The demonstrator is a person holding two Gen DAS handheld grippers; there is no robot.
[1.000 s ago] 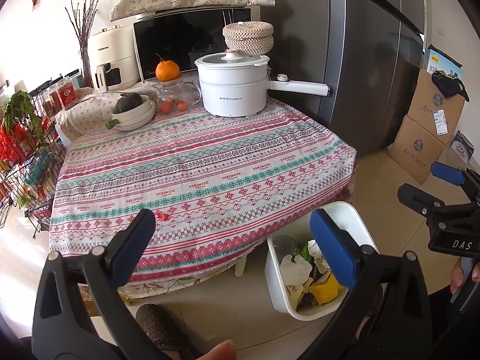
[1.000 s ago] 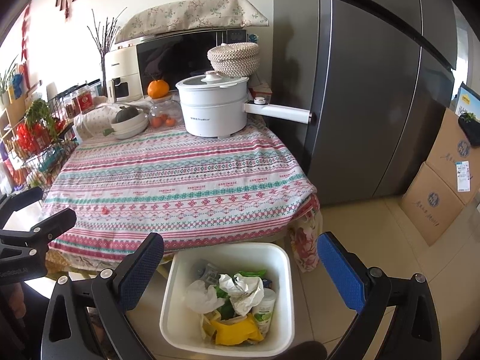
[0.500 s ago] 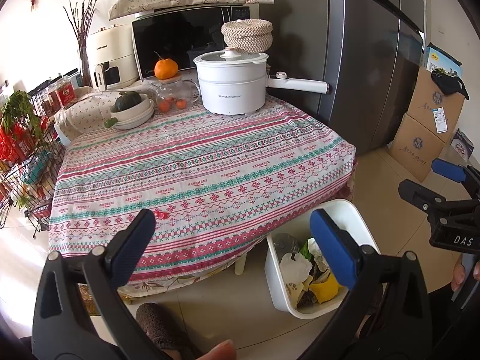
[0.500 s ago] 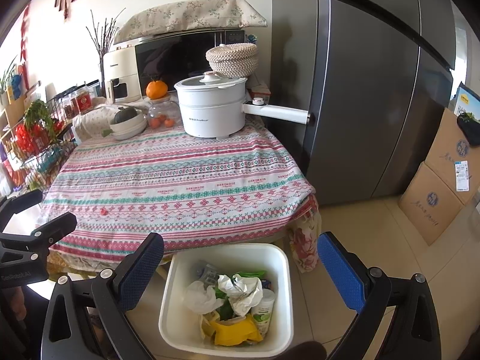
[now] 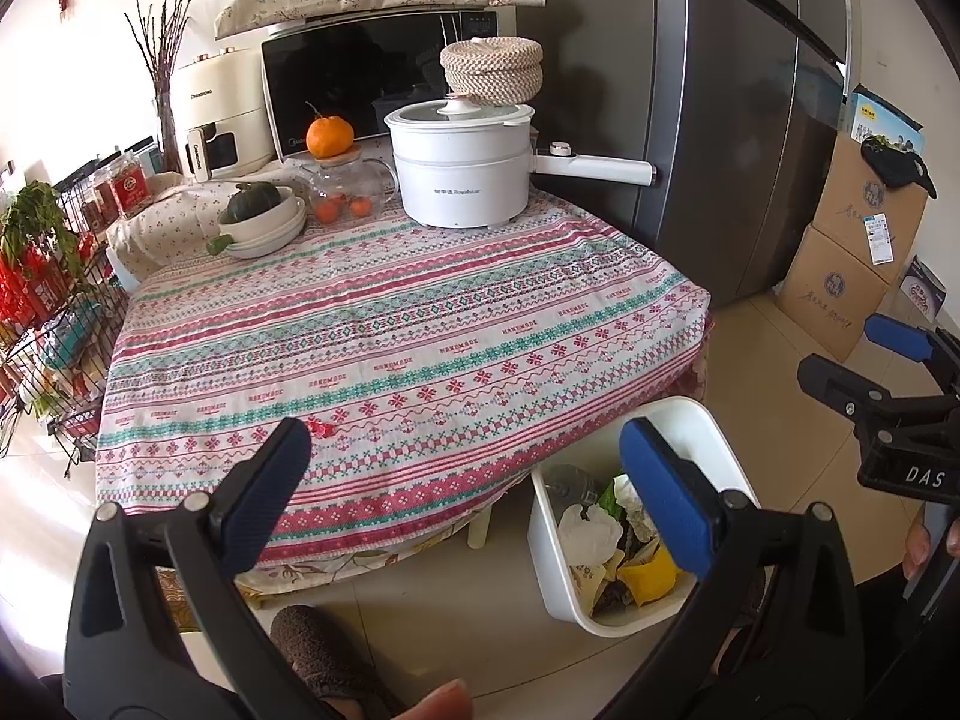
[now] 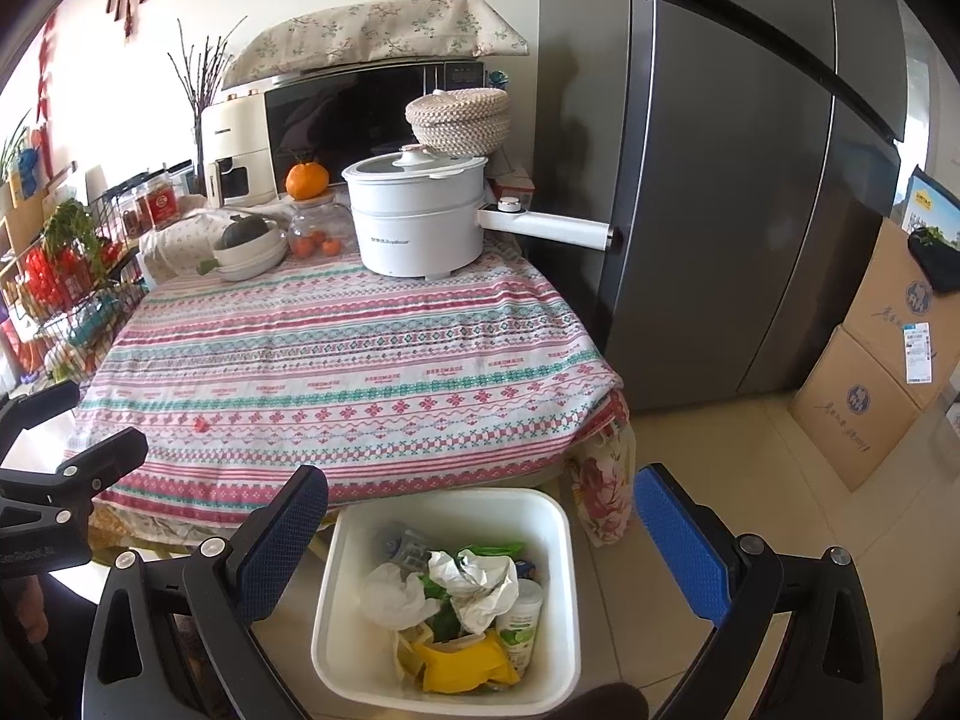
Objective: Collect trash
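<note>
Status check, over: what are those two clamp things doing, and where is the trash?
Left hand-held gripper open, empty. Right hand-held gripper open, empty, above white bin. Bin holds trash. Small red scrap on tablecloth. Nothing blocking.

We see a tablecloth (image 5: 390,324) banded in pink, red, teal and white geometric stripes. On it stand a white electric pot (image 5: 462,165) and an orange mandarin (image 5: 329,136). The white trash bin (image 6: 345,618) holds a yellow wrapper (image 6: 462,663). Our gripper pads (image 6: 282,534) are blue.
</note>
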